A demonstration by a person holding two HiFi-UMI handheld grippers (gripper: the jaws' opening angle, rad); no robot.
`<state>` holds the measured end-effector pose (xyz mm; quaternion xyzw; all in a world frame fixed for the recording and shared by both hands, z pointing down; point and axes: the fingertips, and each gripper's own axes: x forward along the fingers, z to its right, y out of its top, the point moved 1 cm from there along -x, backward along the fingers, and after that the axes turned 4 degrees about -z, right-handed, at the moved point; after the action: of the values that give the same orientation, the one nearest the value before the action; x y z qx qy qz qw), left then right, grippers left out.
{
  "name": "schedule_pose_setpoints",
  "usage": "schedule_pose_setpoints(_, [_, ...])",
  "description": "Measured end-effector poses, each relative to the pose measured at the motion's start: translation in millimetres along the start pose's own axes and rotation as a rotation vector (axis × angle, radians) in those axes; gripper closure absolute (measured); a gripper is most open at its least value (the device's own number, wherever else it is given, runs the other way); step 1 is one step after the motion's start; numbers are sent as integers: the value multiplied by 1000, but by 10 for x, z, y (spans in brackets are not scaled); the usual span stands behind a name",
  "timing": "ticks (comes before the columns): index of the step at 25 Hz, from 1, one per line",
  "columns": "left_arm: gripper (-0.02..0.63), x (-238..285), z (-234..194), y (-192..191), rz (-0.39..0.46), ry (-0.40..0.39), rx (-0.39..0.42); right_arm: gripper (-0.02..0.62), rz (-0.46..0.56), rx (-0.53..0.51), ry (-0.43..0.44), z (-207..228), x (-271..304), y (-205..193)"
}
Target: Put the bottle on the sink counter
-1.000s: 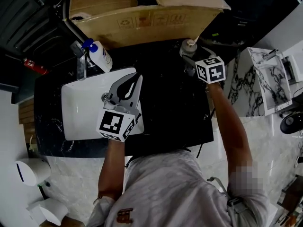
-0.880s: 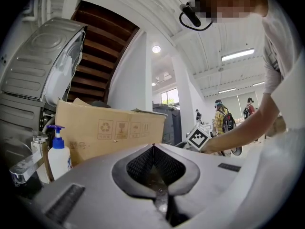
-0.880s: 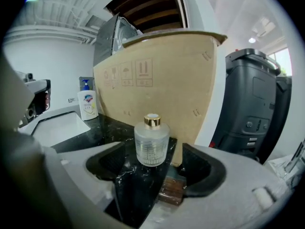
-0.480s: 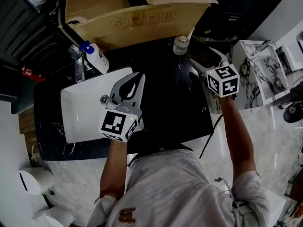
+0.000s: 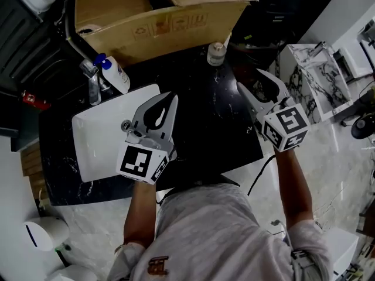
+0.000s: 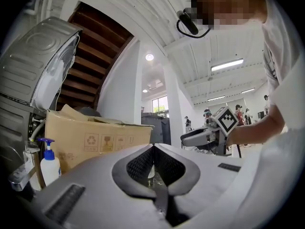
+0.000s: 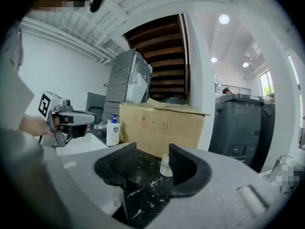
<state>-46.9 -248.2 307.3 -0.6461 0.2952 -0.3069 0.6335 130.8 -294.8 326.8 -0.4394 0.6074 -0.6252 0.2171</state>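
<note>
A small clear bottle [image 5: 216, 54] with a pale cap stands upright on the black marble counter [image 5: 217, 127], just in front of the cardboard box [image 5: 158, 19]. My right gripper [image 5: 256, 82] hangs to the bottle's right, nearer me and well apart from it. Its jaws are open, have just been closing, and hold nothing. In the right gripper view the bottle [image 7: 165, 166] shows far off, beyond the right gripper [image 7: 153, 152]. My left gripper [image 5: 169, 96] is over the right edge of the white sink basin [image 5: 99, 127]; in its own view the left gripper [image 6: 153, 148] is shut and empty.
A white soap dispenser [image 5: 114, 72] with a blue pump stands by the chrome faucet [image 5: 92, 84] at the basin's back. The box takes up the counter's far side. A marble-patterned stand [image 5: 319, 78] is off to the right, and pale floor lies beyond the counter's near edge.
My right gripper has drawn back from the bottle toward the front right and its jaws have narrowed. The bottle stays standing alone by the box. My left gripper has shifted only a little.
</note>
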Motion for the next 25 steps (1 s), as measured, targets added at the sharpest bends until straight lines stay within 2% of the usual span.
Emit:
schedule_pose_setpoints(10, [604,-100,105,137,30,-37,3,504,97,19,86,-656,-182,253])
schedule_pose_setpoints(17, [604,-117,183,184,50,-60,-1,590,163,24,132,-899,-151,390])
schedule_pose_setpoints(25, [604,-136,251,250,57,-71,12,592,250,26,190,-1126,-186,579])
